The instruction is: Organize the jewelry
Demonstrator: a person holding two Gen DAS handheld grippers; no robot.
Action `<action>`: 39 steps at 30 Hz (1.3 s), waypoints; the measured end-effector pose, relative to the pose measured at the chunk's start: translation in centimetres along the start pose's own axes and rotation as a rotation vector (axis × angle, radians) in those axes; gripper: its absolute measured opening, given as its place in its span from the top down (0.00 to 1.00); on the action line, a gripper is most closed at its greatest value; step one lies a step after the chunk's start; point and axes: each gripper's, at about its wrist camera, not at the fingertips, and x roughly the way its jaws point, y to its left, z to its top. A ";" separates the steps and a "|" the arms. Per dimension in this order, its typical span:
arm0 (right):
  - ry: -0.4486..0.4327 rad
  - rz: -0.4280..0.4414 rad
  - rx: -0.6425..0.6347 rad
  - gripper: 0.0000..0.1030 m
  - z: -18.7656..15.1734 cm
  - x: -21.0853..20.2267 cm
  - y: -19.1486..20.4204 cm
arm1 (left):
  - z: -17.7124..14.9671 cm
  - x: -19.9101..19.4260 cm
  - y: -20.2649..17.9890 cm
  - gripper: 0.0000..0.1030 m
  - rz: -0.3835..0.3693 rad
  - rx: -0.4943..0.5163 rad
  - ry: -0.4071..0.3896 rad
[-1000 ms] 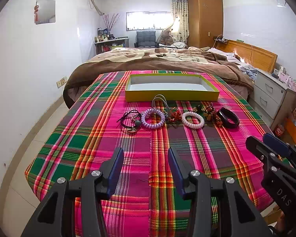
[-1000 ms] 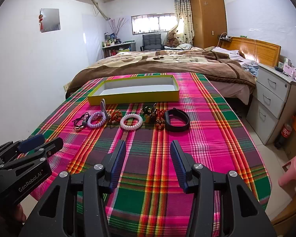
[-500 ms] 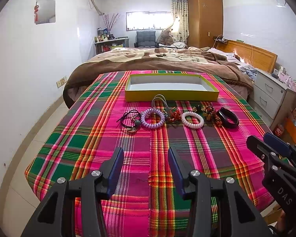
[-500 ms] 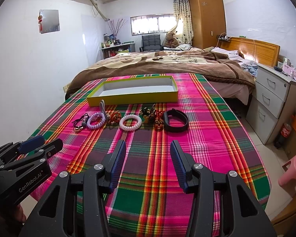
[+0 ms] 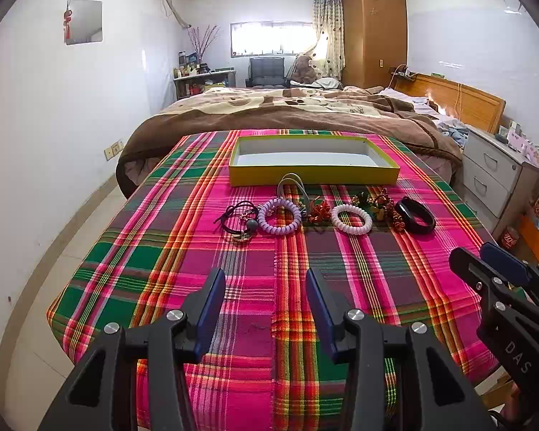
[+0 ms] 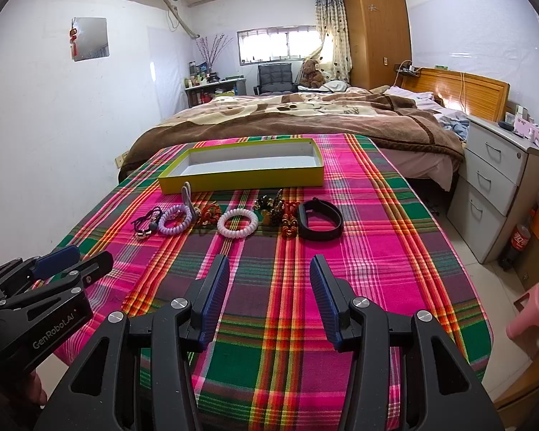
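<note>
Left hand-held gripper and right hand-held gripper: both spread wide, holding nothing, nearer than the jewelry, over the plaid surface. Jewelry: purple coil band, white coil band, black bracelet, in a row just before the yellow box.

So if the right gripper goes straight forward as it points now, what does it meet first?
Probably the plaid cloth first. The right gripper is open and empty; in line beyond it lie the white coil bracelet and the beaded cluster. Depth is uncertain.
</note>
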 end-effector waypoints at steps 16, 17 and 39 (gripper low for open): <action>0.000 0.000 0.000 0.54 0.0 0.0 0.0 | -0.1 -0.2 0.2 0.55 -0.002 -0.003 0.001; -0.001 0.001 0.000 0.54 0.0 0.0 0.0 | -0.1 -0.2 0.2 0.55 -0.003 -0.004 0.000; 0.002 0.001 0.001 0.54 0.0 0.0 0.0 | -0.1 -0.1 0.2 0.55 -0.005 -0.001 0.002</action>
